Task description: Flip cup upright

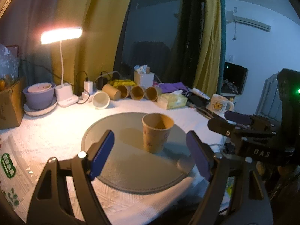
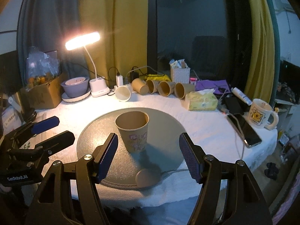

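Note:
A brown paper cup [image 1: 157, 132] stands upright, mouth up, on a round grey mat [image 1: 120, 168]; it also shows in the right wrist view [image 2: 133, 132] on the mat [image 2: 93, 140]. My left gripper [image 1: 150, 155] is open and empty, its blue pads on either side of the cup and nearer to me, not touching it. My right gripper [image 2: 148, 154] is open and empty, just short of the cup. Each gripper shows in the other's view: the right one [image 1: 241, 123] at the right, the left one [image 2: 46, 129] at the left.
Along the back lie a white cup [image 2: 123, 93] and several brown cups [image 2: 165, 88] on their sides. A lit desk lamp [image 2: 82, 41], purple bowl [image 2: 75, 87], tissue pack [image 2: 201, 100], mug [image 2: 259, 113] and phone [image 2: 243, 131] stand around. A small round disc [image 2: 147, 178] sits at the mat's front edge.

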